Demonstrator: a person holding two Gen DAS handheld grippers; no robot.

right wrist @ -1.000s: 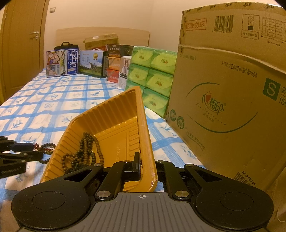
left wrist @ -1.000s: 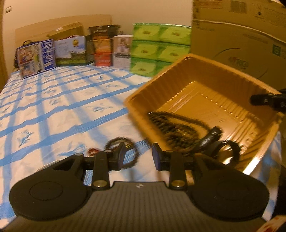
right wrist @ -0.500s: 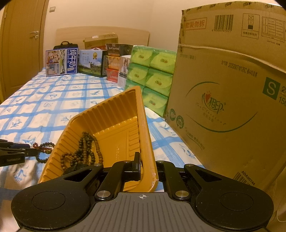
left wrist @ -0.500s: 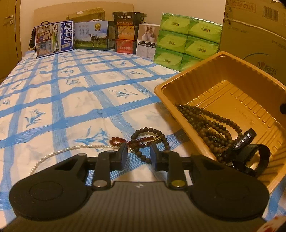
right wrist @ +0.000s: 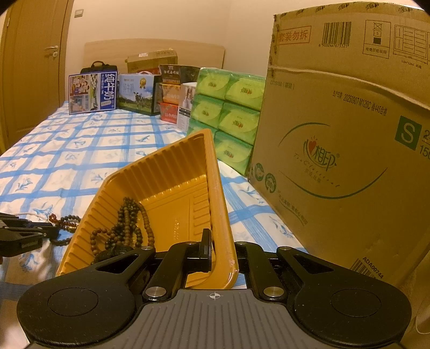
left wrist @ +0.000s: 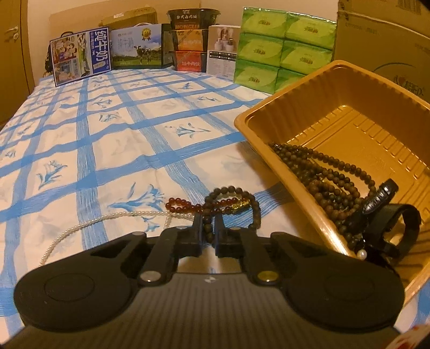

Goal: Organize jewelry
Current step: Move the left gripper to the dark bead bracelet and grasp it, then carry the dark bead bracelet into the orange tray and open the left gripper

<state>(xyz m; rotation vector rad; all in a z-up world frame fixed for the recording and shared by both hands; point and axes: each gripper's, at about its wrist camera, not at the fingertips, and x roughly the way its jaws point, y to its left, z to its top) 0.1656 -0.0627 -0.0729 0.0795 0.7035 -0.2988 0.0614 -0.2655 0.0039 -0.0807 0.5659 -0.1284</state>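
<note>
Left gripper (left wrist: 207, 228) jaws just closed on dark bead bracelet (left wrist: 243, 200) — right gripper (right wrist: 215, 251) clamps tray (right wrist: 172, 171)

Tray (left wrist: 336, 80) rt side cut off by frame.

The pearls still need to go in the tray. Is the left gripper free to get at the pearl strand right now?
Probably not yet: the left gripper is shut on the dark bead bracelet. The pearl strand lies uncovered just beside it.

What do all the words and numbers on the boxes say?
"S" on the big cardboard box
"ADA00744" on its corner sticker
"20250907" printed across its front
"纯牛奶" on the blue milk carton
"HONGLI" on the stacked noodle bowls
Green tissue packs: writing too small to read.
</note>
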